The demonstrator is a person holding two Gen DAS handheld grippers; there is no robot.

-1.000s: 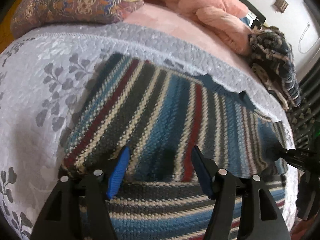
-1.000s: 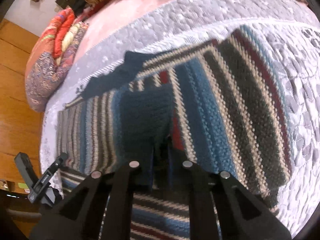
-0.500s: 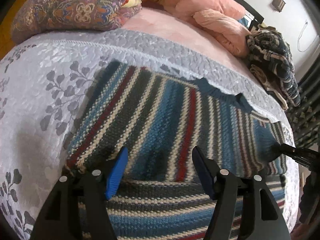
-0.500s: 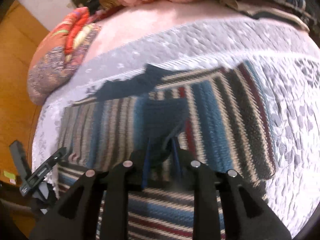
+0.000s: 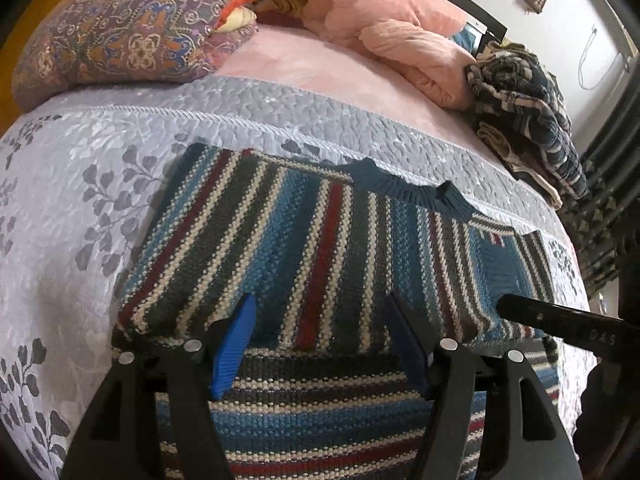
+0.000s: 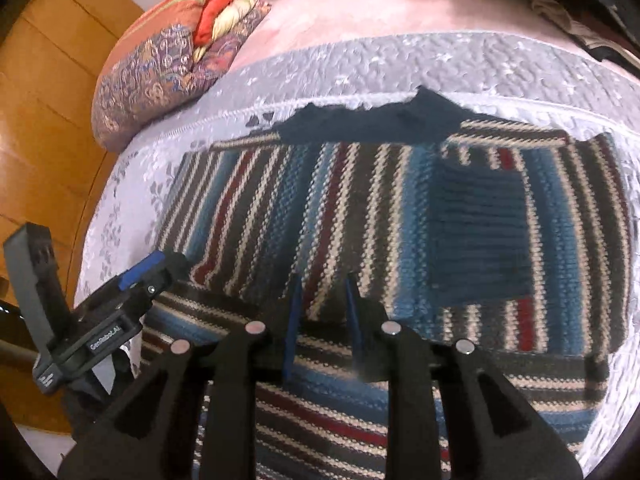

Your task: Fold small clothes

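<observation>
A knit sweater (image 5: 320, 240) striped in blue, grey, cream and red lies flat on the lavender bedspread (image 5: 80, 200), with its navy collar (image 5: 412, 192) at the far side. Both sleeves are folded across the body. The right sleeve's navy ribbed cuff (image 6: 476, 240) rests on the chest. My left gripper (image 5: 320, 340) hovers open over the sweater's near left part, holding nothing. My right gripper (image 6: 322, 316) stands open by a narrow gap, just left of the cuff and clear of it. Each gripper shows in the other's view: the right gripper (image 5: 508, 306) and the left gripper (image 6: 168, 264).
A patterned purple pillow (image 5: 120, 40) and a pink blanket (image 5: 380, 20) lie at the head of the bed. A heap of plaid clothes (image 5: 524, 100) sits at the far right. Wooden floor (image 6: 40, 120) lies beyond the bed's left edge.
My right gripper, shut on the navy cuff before, has let it go and drawn back left; the cuff now lies on the sweater. The left gripper stayed open and pulled back a little.
</observation>
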